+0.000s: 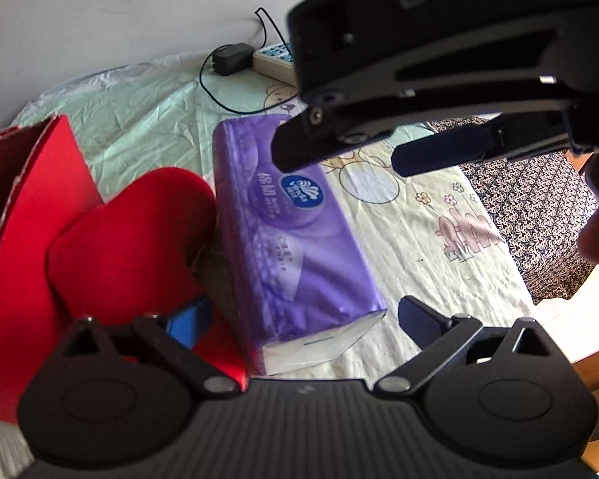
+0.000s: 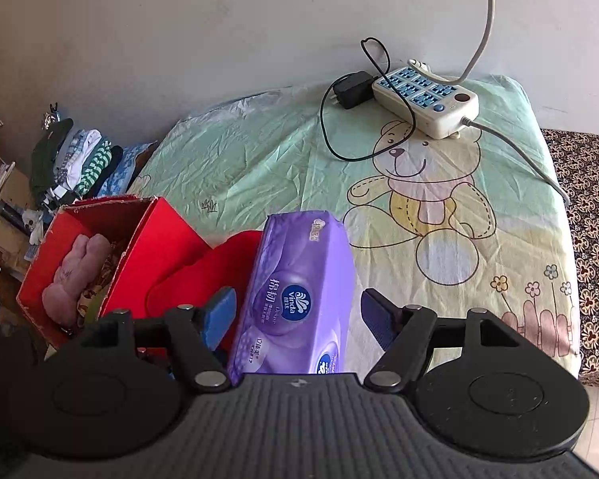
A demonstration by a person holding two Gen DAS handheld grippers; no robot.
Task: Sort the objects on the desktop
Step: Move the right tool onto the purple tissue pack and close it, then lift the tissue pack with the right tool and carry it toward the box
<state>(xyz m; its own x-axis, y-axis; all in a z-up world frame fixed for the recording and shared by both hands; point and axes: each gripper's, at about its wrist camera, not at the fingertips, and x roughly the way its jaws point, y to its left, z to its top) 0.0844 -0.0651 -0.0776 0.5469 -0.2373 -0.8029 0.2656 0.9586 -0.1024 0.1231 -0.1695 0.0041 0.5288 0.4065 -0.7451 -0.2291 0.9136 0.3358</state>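
A purple tissue pack (image 1: 295, 235) lies on the cartoon-print tablecloth (image 1: 419, 235); it also shows in the right wrist view (image 2: 299, 291). A red heart cushion (image 1: 131, 239) rests against the pack's left side, beside an open red box (image 2: 100, 239) that holds a pink plush toy (image 2: 76, 275). My right gripper (image 2: 297, 319) is open, its jaws on either side of the pack. It shows from above in the left wrist view (image 1: 339, 155). My left gripper (image 1: 299, 319) is open, low at the pack's near end.
A white power strip (image 2: 427, 95) with a black adapter (image 2: 353, 90) and cables sits at the table's far edge by the wall. Folded clothes (image 2: 80, 159) lie beyond the left edge. A patterned cloth (image 2: 591, 239) hangs on the right.
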